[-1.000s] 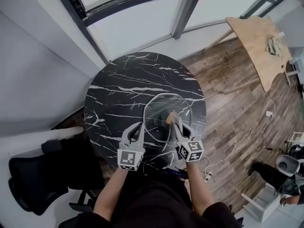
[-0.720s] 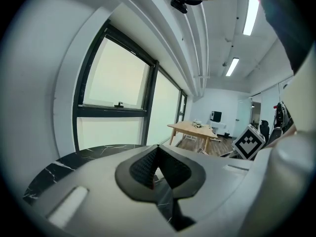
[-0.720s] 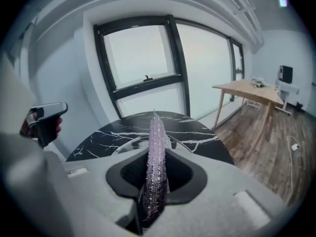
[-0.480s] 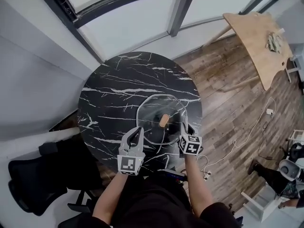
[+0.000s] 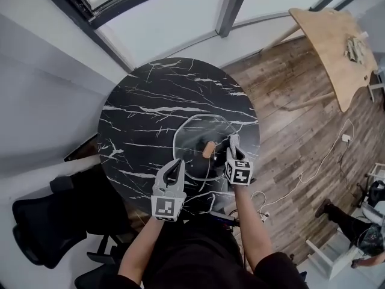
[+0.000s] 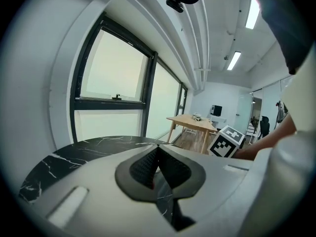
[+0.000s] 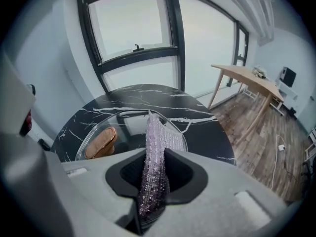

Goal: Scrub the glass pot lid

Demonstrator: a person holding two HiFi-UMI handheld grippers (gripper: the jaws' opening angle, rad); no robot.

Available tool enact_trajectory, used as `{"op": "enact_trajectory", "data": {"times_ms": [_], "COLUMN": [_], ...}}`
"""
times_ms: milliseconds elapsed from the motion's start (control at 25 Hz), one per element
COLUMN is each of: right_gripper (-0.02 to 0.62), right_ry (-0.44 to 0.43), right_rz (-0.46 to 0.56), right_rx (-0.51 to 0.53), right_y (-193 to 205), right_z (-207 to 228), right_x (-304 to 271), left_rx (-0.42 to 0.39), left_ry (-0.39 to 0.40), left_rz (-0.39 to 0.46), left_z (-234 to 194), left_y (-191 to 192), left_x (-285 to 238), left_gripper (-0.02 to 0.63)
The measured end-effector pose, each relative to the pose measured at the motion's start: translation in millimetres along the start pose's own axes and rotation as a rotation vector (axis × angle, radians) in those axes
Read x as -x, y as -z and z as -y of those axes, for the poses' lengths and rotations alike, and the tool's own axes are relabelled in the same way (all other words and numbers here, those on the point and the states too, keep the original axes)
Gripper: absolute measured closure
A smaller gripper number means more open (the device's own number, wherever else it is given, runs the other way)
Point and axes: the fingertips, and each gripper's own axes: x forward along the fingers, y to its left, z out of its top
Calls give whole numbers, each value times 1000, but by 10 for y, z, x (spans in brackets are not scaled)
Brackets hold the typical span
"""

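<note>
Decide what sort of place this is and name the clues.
Probably an office or studio rather than a kitchen: a black office chair beside the round marble table, a wooden desk across the plank floor, and tall windows.

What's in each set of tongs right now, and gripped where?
The right tongs are shut on a pale purple scrubbing cloth, pinching its near end. The rest sticks out past the tips. The left tongs are shut and empty.
</note>
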Motion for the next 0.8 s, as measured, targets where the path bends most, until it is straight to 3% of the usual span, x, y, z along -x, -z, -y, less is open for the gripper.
{"op": "enact_trajectory", "data": {"times_ms": [400, 800], "right_gripper": [512, 512], "right_ry": [-31, -99], "right_rz": [-18, -66], "right_rx": [-14, 37], "right_y": [-206, -421], "right_z": [-44, -178], "right_x": [-172, -351], "left_rx": [14, 51], "left_ry": [10, 0], "left_rz": [-25, -18], "left_z": [-60, -182], "left_y": [46, 65], "left_x": [-32, -48], "left_gripper": [603, 603]}}
